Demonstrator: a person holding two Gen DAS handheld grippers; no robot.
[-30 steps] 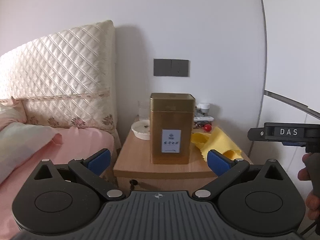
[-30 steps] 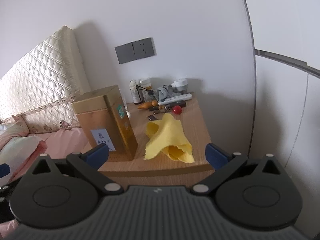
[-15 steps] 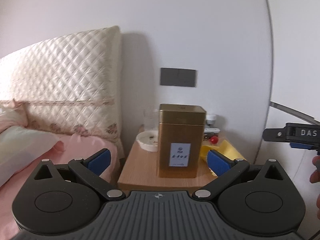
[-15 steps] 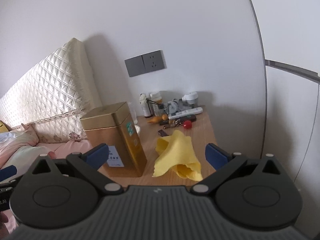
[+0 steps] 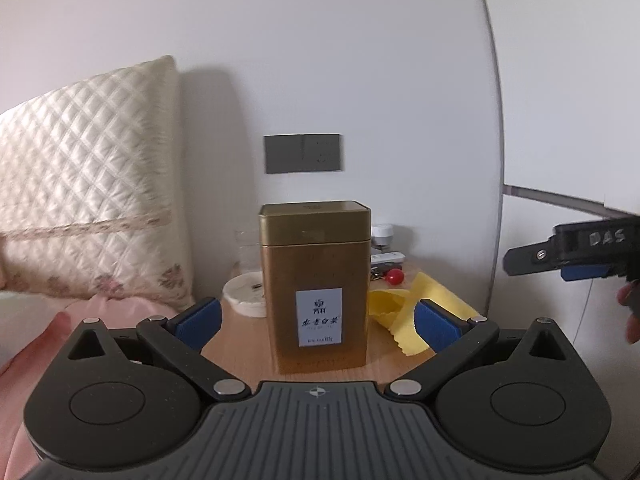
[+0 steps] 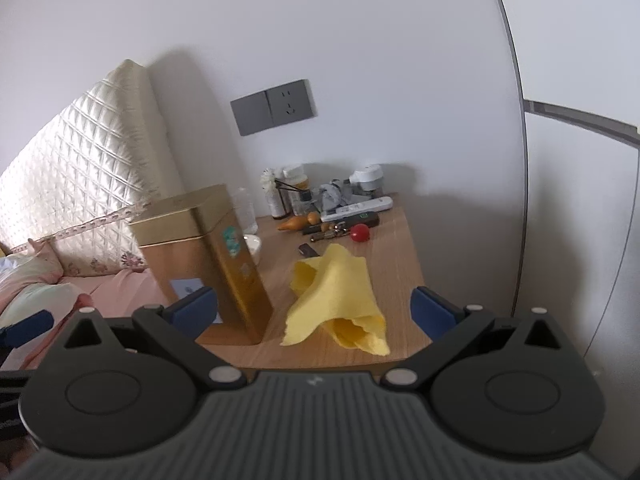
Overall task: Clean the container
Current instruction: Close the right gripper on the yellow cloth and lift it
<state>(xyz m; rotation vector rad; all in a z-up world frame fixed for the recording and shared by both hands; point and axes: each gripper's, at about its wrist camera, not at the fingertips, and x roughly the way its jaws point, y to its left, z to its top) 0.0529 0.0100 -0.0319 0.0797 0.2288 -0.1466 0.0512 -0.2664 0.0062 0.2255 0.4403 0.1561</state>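
Container (image 5: 316, 284) — gold tin, lid on, contents hidden; left claw (image 5: 316, 318) and right claw (image 6: 314, 310) gape wide, empty.

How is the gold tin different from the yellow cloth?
The gold tin stands upright and boxy; the yellow cloth lies crumpled and floppy. The gold tin looks hard and shiny with a lid and white label; the yellow cloth is soft, plain and matte. Both rest on the wooden nightstand, untouched by either gripper.

Right tool (image 5: 576, 256), right edge of the left wrist frame: read "DAS".
Gold tin (image 5: 316, 288), white label at frame centre: bore Chinese characters, too small to read.
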